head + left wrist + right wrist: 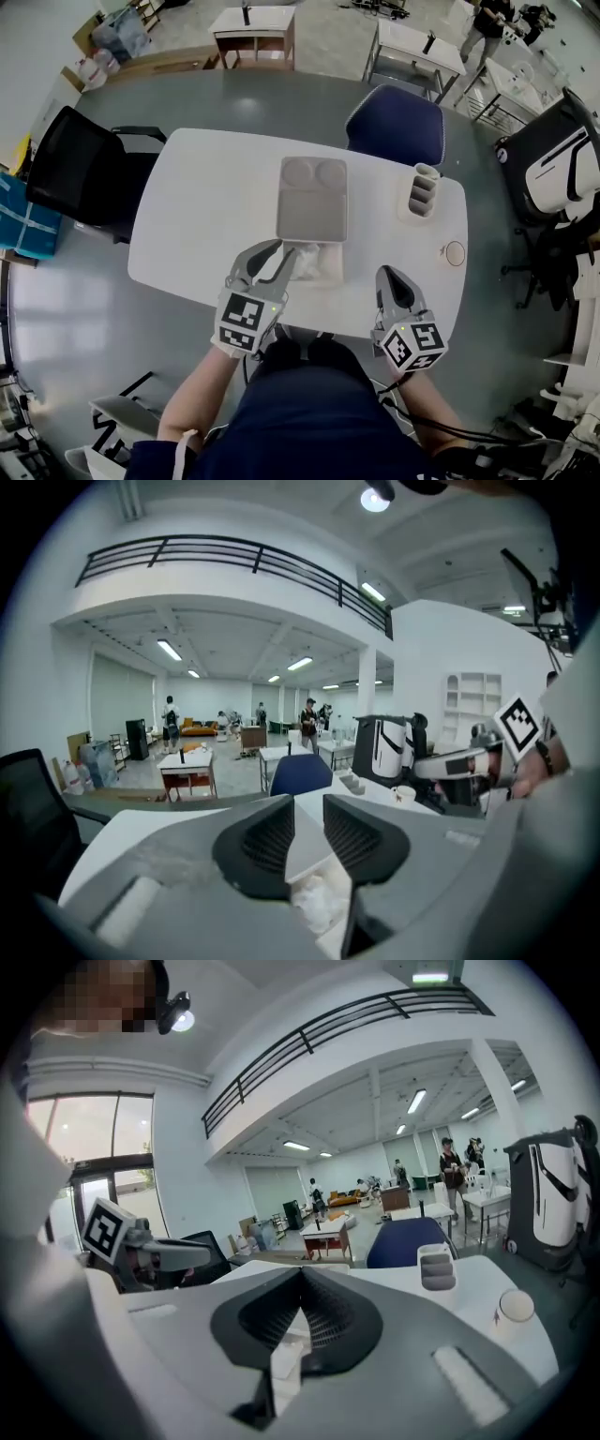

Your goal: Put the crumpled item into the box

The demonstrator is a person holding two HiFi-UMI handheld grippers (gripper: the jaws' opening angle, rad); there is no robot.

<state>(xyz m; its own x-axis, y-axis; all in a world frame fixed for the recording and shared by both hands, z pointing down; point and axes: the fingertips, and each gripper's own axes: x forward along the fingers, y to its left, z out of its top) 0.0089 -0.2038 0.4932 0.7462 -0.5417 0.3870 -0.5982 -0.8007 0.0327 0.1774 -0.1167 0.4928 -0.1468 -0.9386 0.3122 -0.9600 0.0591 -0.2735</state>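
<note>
A grey lid (312, 199) with two round recesses lies open at the table's middle, and the white box (330, 270) sits right in front of it. A crumpled white item (306, 262) lies in the box's left part. My left gripper (286, 247) hovers over that item with its jaws open and nothing between them. In the left gripper view the gripper (308, 803) shows a clear gap, and the crumpled item (319, 900) lies below it. My right gripper (387, 273) is shut and empty near the table's front edge, to the right of the box. In its own view the right gripper (302, 1275) has its tips together.
A white holder with slots (424, 190) stands at the table's right, with a small round cup (455, 253) near the right edge. A blue chair (398, 125) is behind the table and a black chair (80, 173) to its left. The white table (202, 216) is bare on the left.
</note>
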